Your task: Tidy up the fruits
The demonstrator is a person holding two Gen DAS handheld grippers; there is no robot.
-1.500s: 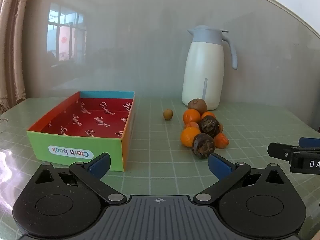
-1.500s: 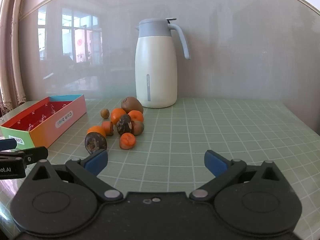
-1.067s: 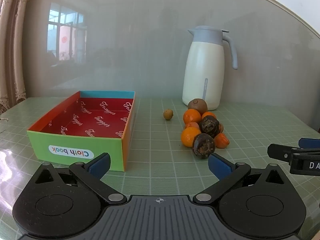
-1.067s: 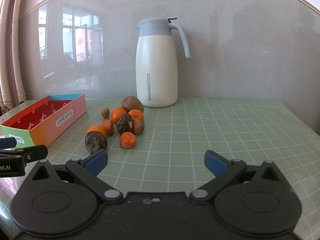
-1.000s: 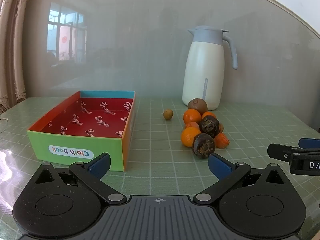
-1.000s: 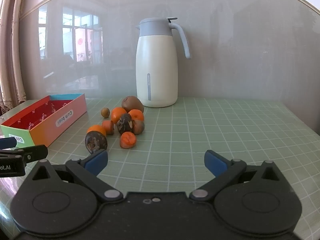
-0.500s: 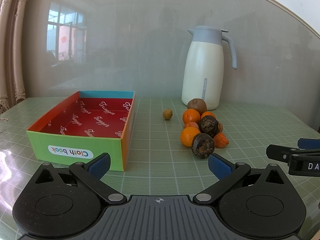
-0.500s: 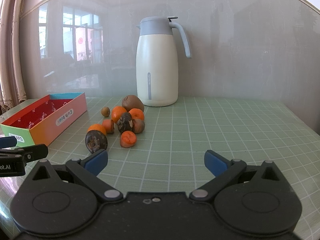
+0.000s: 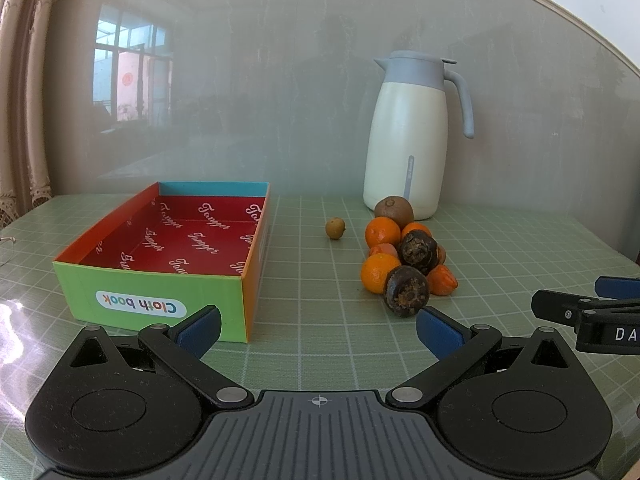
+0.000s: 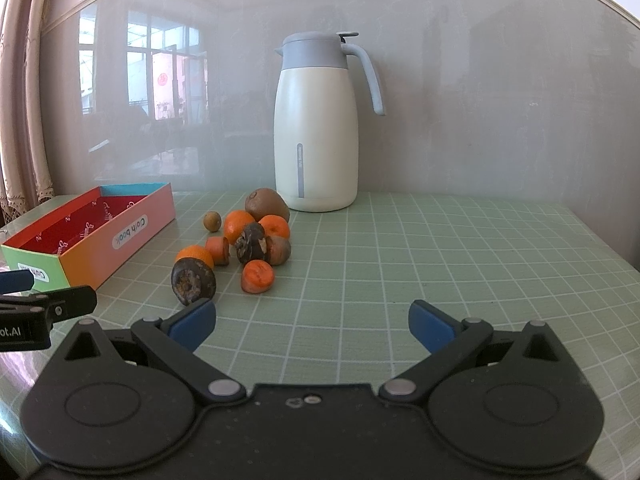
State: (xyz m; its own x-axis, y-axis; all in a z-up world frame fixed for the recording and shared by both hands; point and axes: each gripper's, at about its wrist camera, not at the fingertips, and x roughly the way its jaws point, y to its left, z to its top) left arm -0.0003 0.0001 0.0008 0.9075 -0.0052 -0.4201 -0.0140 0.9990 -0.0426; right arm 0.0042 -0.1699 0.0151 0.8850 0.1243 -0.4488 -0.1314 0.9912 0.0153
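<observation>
The jaws of the left gripper [image 9: 318,330] and the right gripper [image 10: 312,326] are spread wide, and nothing is held. The fruit pile [image 10: 240,246] is heaped on the table [image 10: 440,256] in front of the white jug [image 10: 316,128], right of the empty cloth book box [image 9: 160,276]. If one round fruit is bumped, others could be sent rolling. The table is covered with a green squared mat, and windows are mirrored in the shiny wall behind the jug.

Left gripper [image 9: 318,330] jaws spread, empty. Open box [image 9: 152,292] ahead-left; fruit pile [image 9: 404,260] ahead-right, before white jug [image 9: 408,140]. Right gripper [image 9: 580,312] at right edge.
</observation>
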